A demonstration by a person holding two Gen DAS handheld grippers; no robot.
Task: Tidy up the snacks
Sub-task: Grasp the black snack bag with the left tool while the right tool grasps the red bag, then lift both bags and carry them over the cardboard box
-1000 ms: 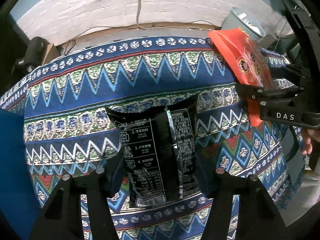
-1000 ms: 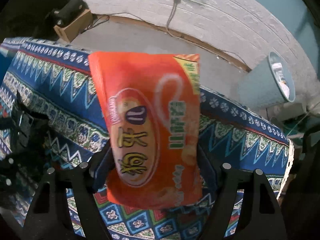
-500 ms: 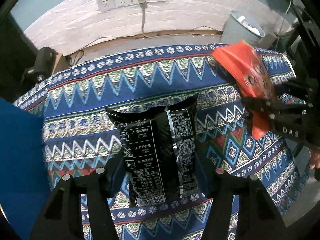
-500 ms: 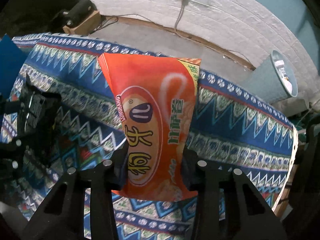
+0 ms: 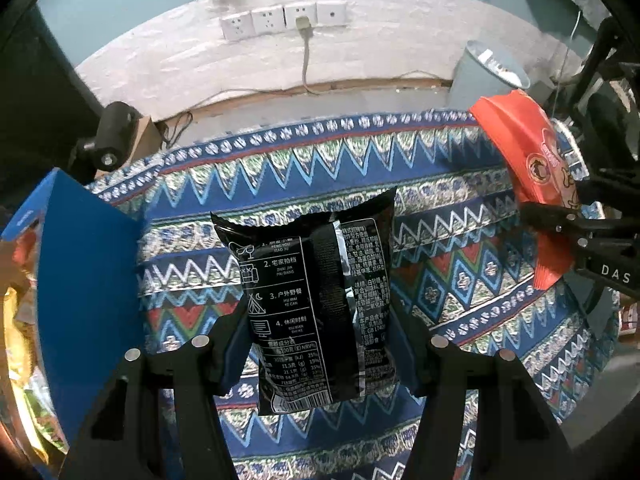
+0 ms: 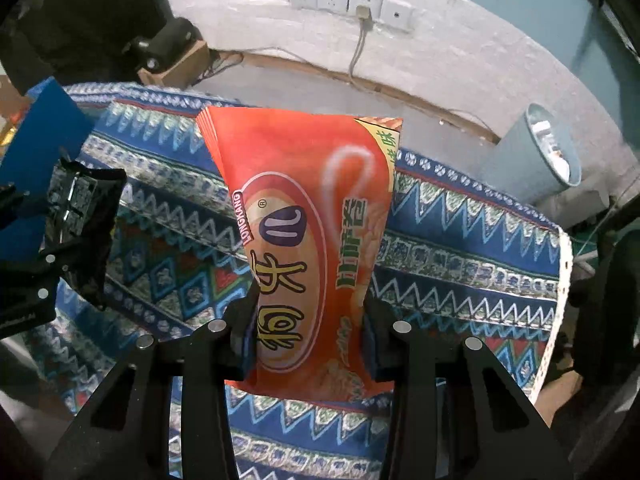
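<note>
Your left tool (image 5: 320,344) grips a black snack bag (image 5: 312,304) by its lower half, holding it above the middle of the counter's patterned cloth (image 5: 280,176). Your right tool (image 6: 308,332) has just closed its jaws on an orange snack bag (image 6: 308,216), pinched at its lower part over the counter's right side. A blue box (image 5: 88,272) stands at the left edge. A grey bin (image 6: 532,160) sits on the floor beyond the far right corner.

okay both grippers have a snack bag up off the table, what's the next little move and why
Probably carry the black bag in the left gripper toward the blue box at its left: other snacks already lie there, and both bags hang clear of the cloth.
</note>
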